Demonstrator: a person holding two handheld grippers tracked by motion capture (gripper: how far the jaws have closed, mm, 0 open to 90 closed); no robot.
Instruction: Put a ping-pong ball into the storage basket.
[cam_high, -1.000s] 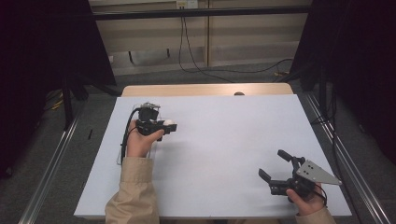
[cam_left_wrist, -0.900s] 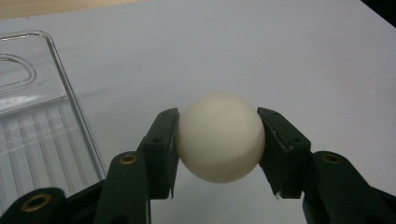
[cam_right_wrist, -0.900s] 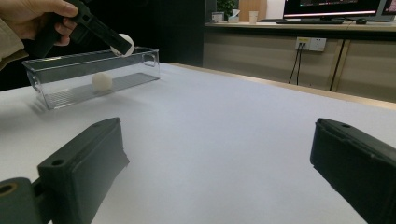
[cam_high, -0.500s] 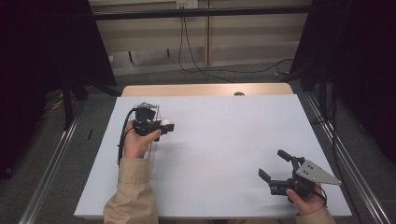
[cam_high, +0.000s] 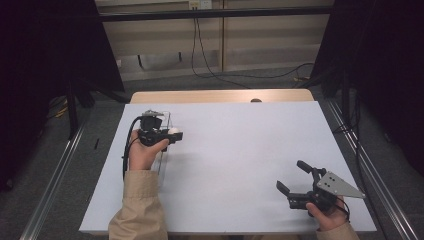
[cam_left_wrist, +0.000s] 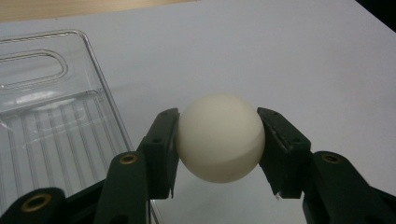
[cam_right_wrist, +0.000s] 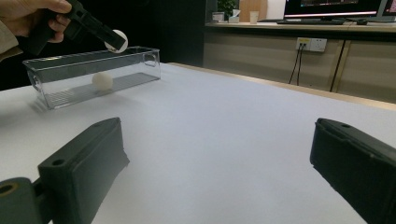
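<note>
My left gripper (cam_high: 171, 135) is shut on a white ball (cam_high: 174, 132), which is pinched between the two black jaws (cam_left_wrist: 219, 137). It holds the ball in the air just beside the right long wall of a clear plastic box (cam_high: 163, 119) at the table's left. In the right gripper view a second white ball (cam_right_wrist: 102, 80) lies inside that box (cam_right_wrist: 70, 65), and the held ball (cam_right_wrist: 116, 40) hangs above its rim. My right gripper (cam_high: 290, 175) rests near the table's front right corner, open, with nothing between its jaws (cam_right_wrist: 219, 154).
The white table top (cam_high: 240, 150) stretches between the two hands. A wooden strip (cam_high: 220, 96) runs along its far edge. Metal rails (cam_high: 55, 175) flank both sides. Cables lie on the floor behind the table.
The left gripper has shifted only slightly while keeping hold of the ball. The right gripper has stayed where it was.
</note>
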